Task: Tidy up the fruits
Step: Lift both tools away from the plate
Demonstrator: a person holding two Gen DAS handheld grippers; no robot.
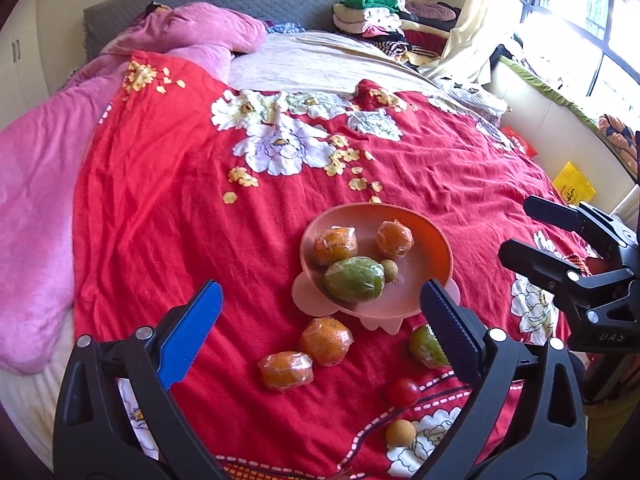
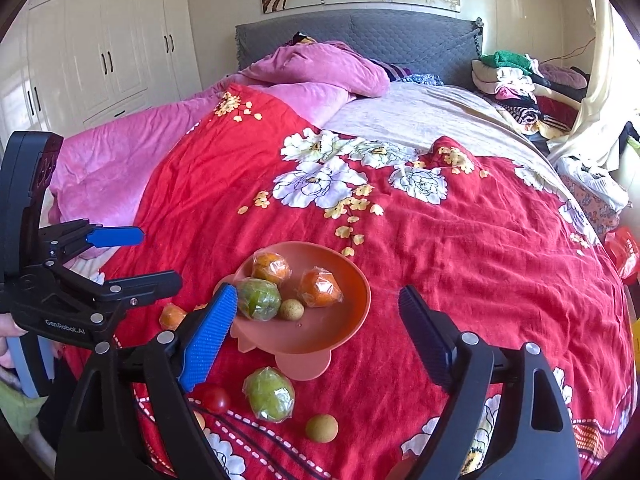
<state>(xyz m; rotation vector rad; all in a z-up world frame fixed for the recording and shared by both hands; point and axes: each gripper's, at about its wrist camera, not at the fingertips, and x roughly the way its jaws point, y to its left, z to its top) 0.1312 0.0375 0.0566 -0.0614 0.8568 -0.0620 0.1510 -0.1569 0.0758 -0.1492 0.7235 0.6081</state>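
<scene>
A pink footed bowl (image 1: 424, 236) (image 2: 344, 320) stands on the red floral bedspread. It holds two wrapped oranges (image 1: 335, 245), a wrapped green fruit (image 1: 354, 279) and a small brown longan (image 1: 389, 270). On the bedspread in front lie two wrapped oranges (image 1: 326, 340), a green fruit (image 2: 269, 394), a cherry tomato (image 1: 402, 392) and a longan (image 2: 321, 428). My left gripper (image 1: 320, 304) is open and empty above the loose oranges. My right gripper (image 2: 316, 304) is open and empty over the bowl's near side.
A pink quilt (image 1: 36, 184) lies along the bed's left side. Folded clothes (image 1: 380, 20) are piled by the grey headboard (image 2: 360, 36). White wardrobes (image 2: 100, 52) stand at the left. A window (image 1: 580, 12) and a yellow bag (image 1: 573, 184) are at the right.
</scene>
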